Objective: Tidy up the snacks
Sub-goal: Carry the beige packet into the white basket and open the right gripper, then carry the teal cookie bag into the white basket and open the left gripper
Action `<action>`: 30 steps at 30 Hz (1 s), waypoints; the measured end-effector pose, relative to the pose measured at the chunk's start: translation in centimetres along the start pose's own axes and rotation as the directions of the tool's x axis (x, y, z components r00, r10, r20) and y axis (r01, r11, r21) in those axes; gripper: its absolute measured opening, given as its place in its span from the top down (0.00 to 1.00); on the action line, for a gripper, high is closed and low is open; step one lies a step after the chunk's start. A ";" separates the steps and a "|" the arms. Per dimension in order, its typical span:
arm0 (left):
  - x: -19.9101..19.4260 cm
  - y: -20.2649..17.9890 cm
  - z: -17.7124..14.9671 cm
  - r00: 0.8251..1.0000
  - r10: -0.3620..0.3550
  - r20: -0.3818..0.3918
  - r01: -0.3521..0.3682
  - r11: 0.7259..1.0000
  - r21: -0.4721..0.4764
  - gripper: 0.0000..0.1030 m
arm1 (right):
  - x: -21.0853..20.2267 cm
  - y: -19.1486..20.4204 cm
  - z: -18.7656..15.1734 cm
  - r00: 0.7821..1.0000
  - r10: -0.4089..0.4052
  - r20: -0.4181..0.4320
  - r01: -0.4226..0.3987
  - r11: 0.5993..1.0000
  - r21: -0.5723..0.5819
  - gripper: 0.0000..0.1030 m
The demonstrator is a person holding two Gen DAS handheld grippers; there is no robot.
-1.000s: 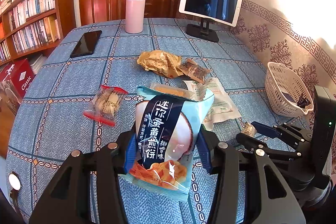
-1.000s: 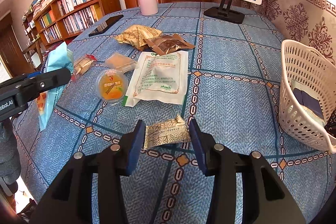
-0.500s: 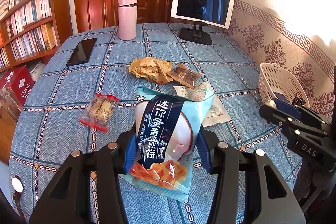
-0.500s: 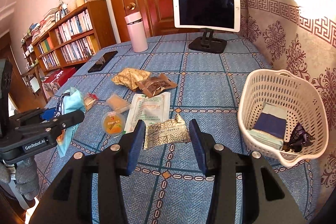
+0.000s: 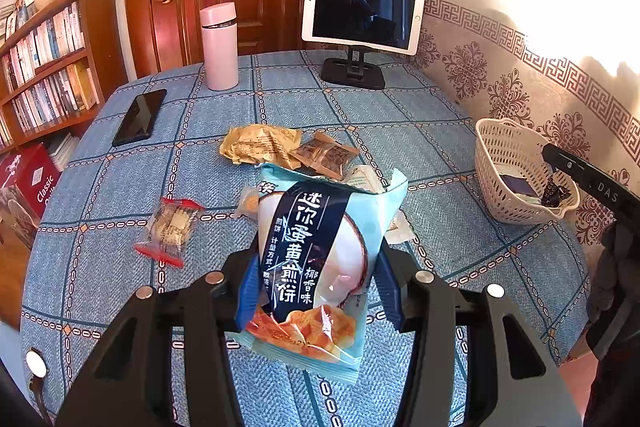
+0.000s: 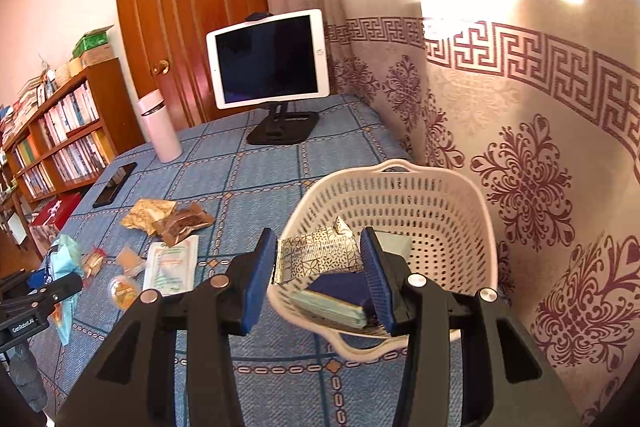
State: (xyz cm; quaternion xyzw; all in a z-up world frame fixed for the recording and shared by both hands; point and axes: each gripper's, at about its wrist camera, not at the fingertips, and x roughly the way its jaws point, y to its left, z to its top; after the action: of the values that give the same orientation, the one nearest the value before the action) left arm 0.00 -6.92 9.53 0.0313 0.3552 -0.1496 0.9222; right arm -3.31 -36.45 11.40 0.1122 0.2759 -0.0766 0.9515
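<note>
The right gripper [image 6: 319, 277] is closed on a small patterned snack packet [image 6: 316, 254], its blue pads pressing both ends, and holds it above the near rim of the white basket [image 6: 436, 211]. Inside the basket lie a dark blue packet [image 6: 340, 287] on a pale green one [image 6: 332, 309]. The basket stands on the table [image 6: 248, 179] close to the patterned wall covering.

The left gripper [image 5: 316, 285] clamps a light blue bag of egg-roll snacks [image 5: 320, 259] upright above the table, the pads squeezing its lower half.

Beyond that bag, loose snacks lie on the blue checked cloth: a clear packet with red ends [image 5: 170, 231] to the left, a crumpled yellow wrapper [image 5: 260, 145] touching a brown packet [image 5: 326, 155] farther back, and a white sachet [image 6: 172, 263] partly hidden behind the bag. In the right wrist view a small round orange jelly cup [image 6: 122, 291] sits just beside the sachet.

At the far side of the table stand a pink flask [image 5: 219, 47] and a tablet on a black stand [image 5: 362, 9]; a black phone [image 5: 140, 117] lies flat near the left edge.
</note>
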 end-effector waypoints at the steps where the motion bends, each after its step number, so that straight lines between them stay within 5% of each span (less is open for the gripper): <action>1: 0.0 -0.2 0.1 1.000 -0.001 0.001 0.001 1.000 0.004 0.51 | 0.2 -0.5 0.1 1.000 -0.013 0.000 0.013 1.000 0.010 0.57; 4: -0.1 -1.0 0.3 1.000 -0.004 0.005 0.004 1.000 0.016 0.51 | 0.5 -2.1 0.2 0.999 -0.053 0.002 0.053 0.998 0.037 0.53; 8: -0.1 -1.8 0.7 1.000 -0.007 0.008 0.007 1.000 0.029 0.51 | 0.5 -3.7 -0.3 0.997 -0.071 0.007 0.070 0.994 0.087 0.31; 30: 1.9 -12.6 5.3 0.993 -0.107 0.047 0.096 0.977 0.189 0.51 | -1.7 -4.4 -3.4 0.999 -0.023 0.030 0.020 0.997 0.080 0.31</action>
State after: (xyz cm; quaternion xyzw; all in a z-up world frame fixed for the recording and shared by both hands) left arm 1.00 -20.30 12.86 0.0949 0.3144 -0.2300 0.9161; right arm -7.37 -39.69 8.82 0.1458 0.2592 -0.0995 0.9496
